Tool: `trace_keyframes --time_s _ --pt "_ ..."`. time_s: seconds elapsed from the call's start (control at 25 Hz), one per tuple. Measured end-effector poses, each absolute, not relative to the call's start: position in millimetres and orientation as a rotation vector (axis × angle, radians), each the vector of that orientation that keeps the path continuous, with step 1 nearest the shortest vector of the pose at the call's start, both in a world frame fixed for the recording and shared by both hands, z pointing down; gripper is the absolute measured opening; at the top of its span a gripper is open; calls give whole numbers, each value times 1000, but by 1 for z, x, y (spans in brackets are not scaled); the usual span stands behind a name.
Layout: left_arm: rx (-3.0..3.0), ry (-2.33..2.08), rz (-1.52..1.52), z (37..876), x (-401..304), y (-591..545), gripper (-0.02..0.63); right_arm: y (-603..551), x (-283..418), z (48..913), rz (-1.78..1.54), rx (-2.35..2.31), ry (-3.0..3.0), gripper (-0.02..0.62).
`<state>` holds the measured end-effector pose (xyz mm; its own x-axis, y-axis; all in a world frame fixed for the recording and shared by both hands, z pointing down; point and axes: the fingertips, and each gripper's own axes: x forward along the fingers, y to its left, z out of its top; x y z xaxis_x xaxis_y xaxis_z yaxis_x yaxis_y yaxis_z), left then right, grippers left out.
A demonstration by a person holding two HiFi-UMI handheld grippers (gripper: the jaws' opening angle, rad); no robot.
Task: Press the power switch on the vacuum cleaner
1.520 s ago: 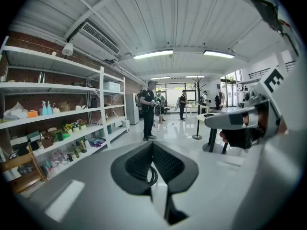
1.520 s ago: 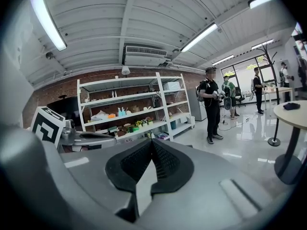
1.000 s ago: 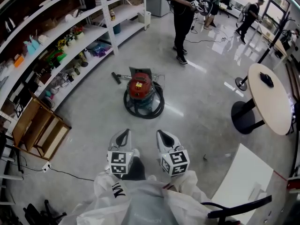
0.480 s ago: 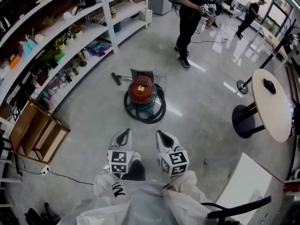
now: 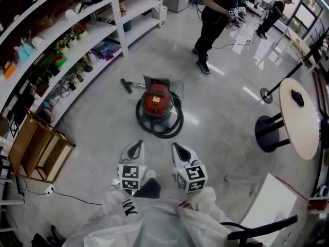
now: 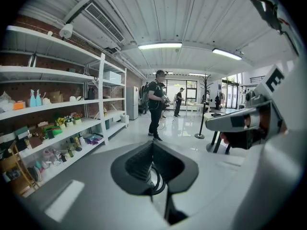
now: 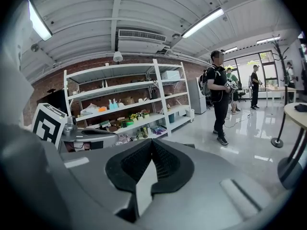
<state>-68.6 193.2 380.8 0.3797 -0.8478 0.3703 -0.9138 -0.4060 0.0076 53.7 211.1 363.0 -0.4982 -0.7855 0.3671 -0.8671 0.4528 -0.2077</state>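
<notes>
Vacuum cleaner (image 5: 156, 98), red-topped, stands on the grey floor (image 5: 226, 112) well ahead of you, with its black hose (image 5: 172, 127) coiled round the base and its floor nozzle (image 5: 126, 83) lying just behind it toward the shelves (image 5: 77, 35). You hold both tools low and close to your body, side by side and well apart from the machine. Your left hand-held gripper (image 5: 134, 150) is clenched, its dark pads meeting at the tips with nothing between them. Your right hand-held gripper (image 5: 180, 150) is clenched the same way, also on nothing. A wooden crate (image 5: 38, 145) sits to your left under the shelving, a round tabletop (image 5: 300, 118) stands to your right, and a person in black (image 5: 215, 14) stands beyond the vacuum cleaner.
</notes>
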Motion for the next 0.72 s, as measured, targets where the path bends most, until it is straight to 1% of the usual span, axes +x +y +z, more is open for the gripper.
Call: trace_keyframes --time_s 0.72 --pt "2499 -1517 419 379 -101 115 0 132 38 355 505 1580 -2428 -2"
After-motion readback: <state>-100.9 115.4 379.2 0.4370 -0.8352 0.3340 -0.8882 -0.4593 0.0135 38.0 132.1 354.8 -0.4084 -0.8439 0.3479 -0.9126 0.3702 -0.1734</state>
